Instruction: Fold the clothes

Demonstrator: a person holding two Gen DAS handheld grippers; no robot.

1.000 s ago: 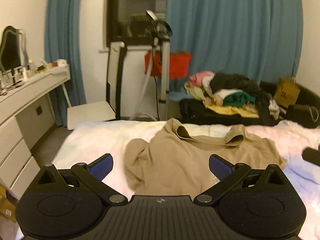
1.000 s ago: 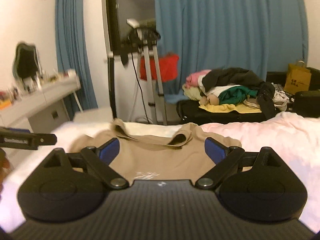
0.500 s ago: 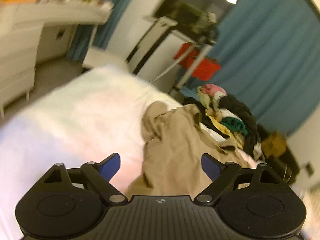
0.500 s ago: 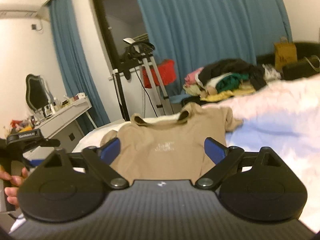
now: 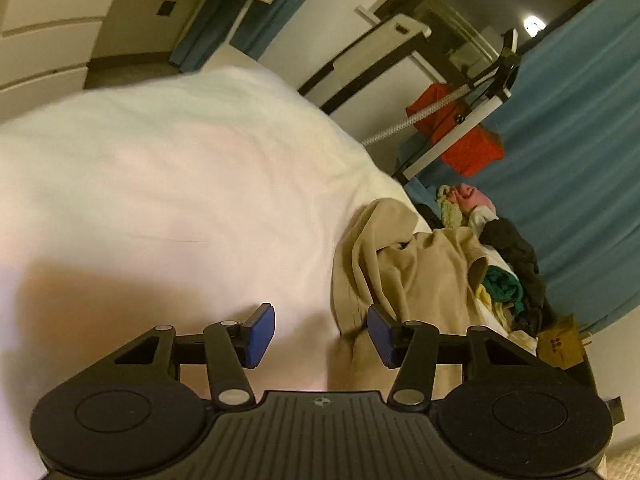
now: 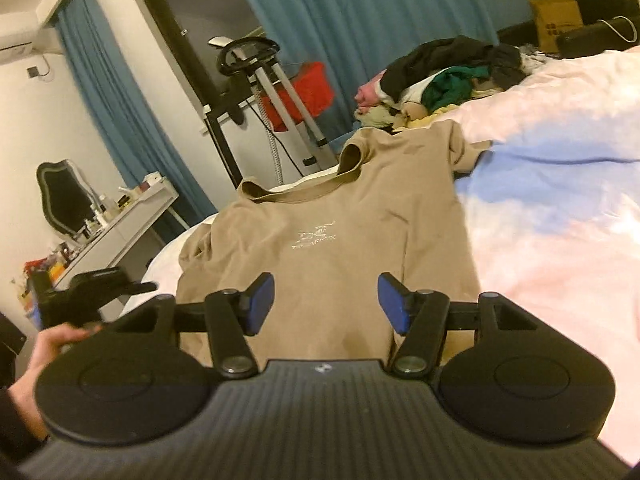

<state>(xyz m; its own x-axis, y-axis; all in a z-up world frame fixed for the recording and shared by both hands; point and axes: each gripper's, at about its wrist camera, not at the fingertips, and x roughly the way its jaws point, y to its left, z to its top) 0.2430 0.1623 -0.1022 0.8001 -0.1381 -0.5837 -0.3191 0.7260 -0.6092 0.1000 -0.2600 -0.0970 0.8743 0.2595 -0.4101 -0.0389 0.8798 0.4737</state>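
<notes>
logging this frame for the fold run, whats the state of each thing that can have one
tan t-shirt: spread front-up on the bed, left sleeve bunched, unfolded
left gripper: jaws open, empty, at the shirt's edge
right gripper: jaws open, empty, over the shirt's lower part
clothes pile: heaped, unfolded
blue curtains: drawn across the right, parted at the dark window

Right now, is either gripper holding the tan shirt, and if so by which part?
Neither. The left gripper and right gripper both stand open, nothing between the pads; the tan shirt lies loose on the bed.

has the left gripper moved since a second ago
Yes. The left gripper has swung left and rolled: the blue curtain, formerly upright, now slants.
</notes>
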